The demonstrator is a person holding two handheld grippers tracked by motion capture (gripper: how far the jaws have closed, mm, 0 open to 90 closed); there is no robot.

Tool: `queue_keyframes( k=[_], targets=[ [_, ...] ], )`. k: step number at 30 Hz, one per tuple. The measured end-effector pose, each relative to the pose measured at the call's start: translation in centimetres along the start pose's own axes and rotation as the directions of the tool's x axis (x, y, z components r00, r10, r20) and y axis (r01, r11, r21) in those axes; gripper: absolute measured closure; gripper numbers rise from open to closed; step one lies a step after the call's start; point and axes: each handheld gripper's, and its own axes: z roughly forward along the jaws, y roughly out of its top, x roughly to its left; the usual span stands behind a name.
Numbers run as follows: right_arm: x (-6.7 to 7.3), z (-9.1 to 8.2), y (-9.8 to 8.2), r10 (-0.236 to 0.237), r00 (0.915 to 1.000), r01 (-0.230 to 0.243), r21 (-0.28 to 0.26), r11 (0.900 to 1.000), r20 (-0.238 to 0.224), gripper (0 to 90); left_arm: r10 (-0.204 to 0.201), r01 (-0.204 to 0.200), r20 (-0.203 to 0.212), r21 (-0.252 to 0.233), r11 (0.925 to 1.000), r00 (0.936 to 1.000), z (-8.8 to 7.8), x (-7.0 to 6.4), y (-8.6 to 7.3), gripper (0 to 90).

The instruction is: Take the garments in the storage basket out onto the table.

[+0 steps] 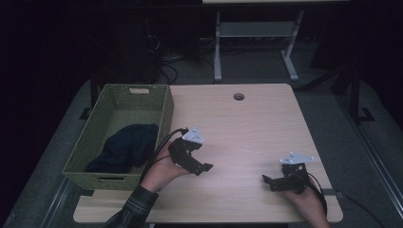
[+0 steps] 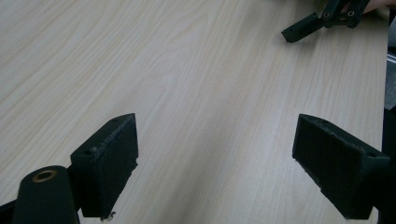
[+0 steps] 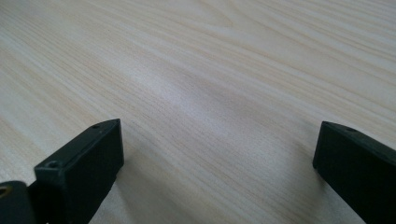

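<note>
A green woven basket (image 1: 165, 110) stands on the left of the light wood table (image 1: 247, 123), with a dark blue cloth (image 1: 126, 146) bunched inside it. My left gripper (image 1: 205, 167) is held just right of the basket near the front, its jaws wide apart over bare wood (image 2: 210, 140) with nothing between them. At the front right, my right gripper (image 1: 267, 180) rests low on the table, pointing left, also open and empty (image 3: 219, 154). The right gripper's jaw tip (image 2: 299, 29) appears at the top of the left gripper view.
A round cable hole (image 1: 238, 96) sits near the table's far edge. Behind the table, on the grey floor, stand a white desk frame (image 1: 256, 38) and tangled cables (image 1: 166, 66). Bare wood stretches between the two grippers.
</note>
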Motion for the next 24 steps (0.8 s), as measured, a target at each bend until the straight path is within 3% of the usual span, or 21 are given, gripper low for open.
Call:
queue_keyframes(
  k=[10,24],
  targets=[
    [0.0,0.0,0.0,-0.001,1.0000,0.001,-0.001,1.000,0.000,1.4,0.005,-0.005,0.004,0.017,0.9998,1.0000,-0.7,0.5,0.7,14.1],
    [0.0,0.0,0.0,-0.001,1.0000,0.001,-0.001,1.000,0.000,1.4,0.016,-0.016,0.001,0.038,0.9992,0.9999,-2.9,2.1,1.9,14.0]
  ],
)
